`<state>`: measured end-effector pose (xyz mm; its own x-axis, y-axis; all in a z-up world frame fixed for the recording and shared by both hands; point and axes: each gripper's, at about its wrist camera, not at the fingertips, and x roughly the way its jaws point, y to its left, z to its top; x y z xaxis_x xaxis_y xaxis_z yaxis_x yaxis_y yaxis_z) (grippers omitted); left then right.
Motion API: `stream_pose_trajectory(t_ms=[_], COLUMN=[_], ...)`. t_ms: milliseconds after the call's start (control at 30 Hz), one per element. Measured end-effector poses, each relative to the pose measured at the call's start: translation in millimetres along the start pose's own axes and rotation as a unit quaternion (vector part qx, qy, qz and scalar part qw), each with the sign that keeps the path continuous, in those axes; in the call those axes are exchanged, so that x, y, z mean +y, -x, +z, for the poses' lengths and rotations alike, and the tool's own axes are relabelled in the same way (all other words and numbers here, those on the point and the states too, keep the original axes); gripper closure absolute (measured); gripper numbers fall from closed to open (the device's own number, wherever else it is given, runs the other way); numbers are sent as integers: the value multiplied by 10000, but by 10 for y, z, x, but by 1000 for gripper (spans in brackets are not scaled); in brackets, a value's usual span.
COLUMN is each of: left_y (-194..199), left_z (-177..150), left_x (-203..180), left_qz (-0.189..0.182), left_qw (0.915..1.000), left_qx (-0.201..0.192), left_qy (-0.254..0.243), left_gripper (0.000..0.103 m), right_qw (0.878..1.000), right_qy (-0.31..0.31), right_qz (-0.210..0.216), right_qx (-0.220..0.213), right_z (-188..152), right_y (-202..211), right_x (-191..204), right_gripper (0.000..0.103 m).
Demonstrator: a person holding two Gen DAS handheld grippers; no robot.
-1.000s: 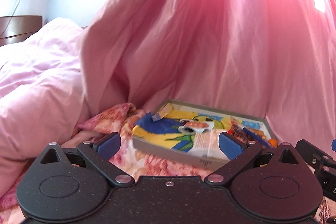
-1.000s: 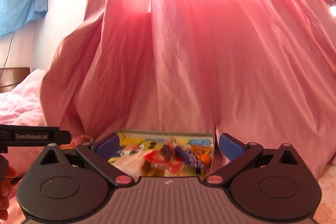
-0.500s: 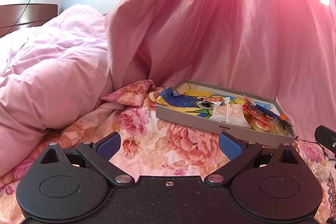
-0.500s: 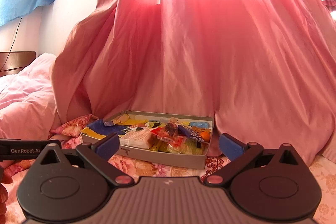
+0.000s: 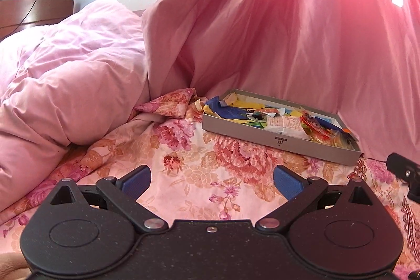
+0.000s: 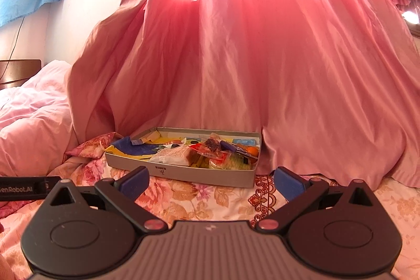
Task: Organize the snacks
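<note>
Both grippers hovered over the floral bedsheet (image 5: 199, 175), near side of the grey box (image 6: 183, 175). Left gripper (image 5: 212, 179) had its jaws spread wide, nothing between them; right gripper (image 6: 211, 179) the same, released and empty.

The box sat on the sheet at the far edge, right against the pink curtain (image 6: 262, 57). The snacks (image 6: 210, 148) were all inside it, bunched toward the right half: a white printed packet (image 5: 287, 123), red wrappers (image 5: 313, 123), something small and orange (image 6: 252, 151) in the far right corner. The left half showed mostly the yellow and blue liner (image 5: 233, 113). Pink duvet (image 5: 65, 83) piled up on the left, well apart from the box.

Nothing loose on the sheet that I could see, so collection looked done. My read: either tidying inside the box or the closing step. The next move would need a straight reach forward into the right half, closing on one wrapper without dragging its neighbours. No lid in view
</note>
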<state>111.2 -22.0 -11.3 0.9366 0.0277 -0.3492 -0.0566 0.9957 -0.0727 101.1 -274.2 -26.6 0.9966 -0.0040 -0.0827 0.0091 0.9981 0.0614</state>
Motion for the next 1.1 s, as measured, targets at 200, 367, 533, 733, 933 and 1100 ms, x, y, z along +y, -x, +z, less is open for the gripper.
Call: stream_pose_trajectory(t_ms=[200, 367, 533, 733, 933, 1100], left_y=[163, 259, 329, 377, 414, 400], left_z=[-40, -64, -83, -91, -106, -115], left_x=[14, 28, 58, 109, 120, 102], left_qz=[-34, -58, -20, 152, 124, 73], left_qw=[9998, 9998, 9998, 9996, 9993, 9994], left_qx=[-84, -63, -48, -10, 23, 44], left_qy=[-158, -201, -190, -230, -339, -348], left_gripper=[3, 3, 3, 3, 3, 3], right_qw=[10000, 10000, 9999, 9998, 9997, 9995], right_qy=[-33, 27, 69, 196, 225, 94], right_qz=[-74, -91, -90, -69, -85, -97], right_qx=[-8, -7, 10, 35, 89, 274], right_z=[-28, -50, -84, -128, -156, -166], right_y=[123, 229, 324, 413, 457, 410], right_x=[14, 45, 71, 107, 136, 147], right_gripper=[0, 0, 0, 0, 0, 0])
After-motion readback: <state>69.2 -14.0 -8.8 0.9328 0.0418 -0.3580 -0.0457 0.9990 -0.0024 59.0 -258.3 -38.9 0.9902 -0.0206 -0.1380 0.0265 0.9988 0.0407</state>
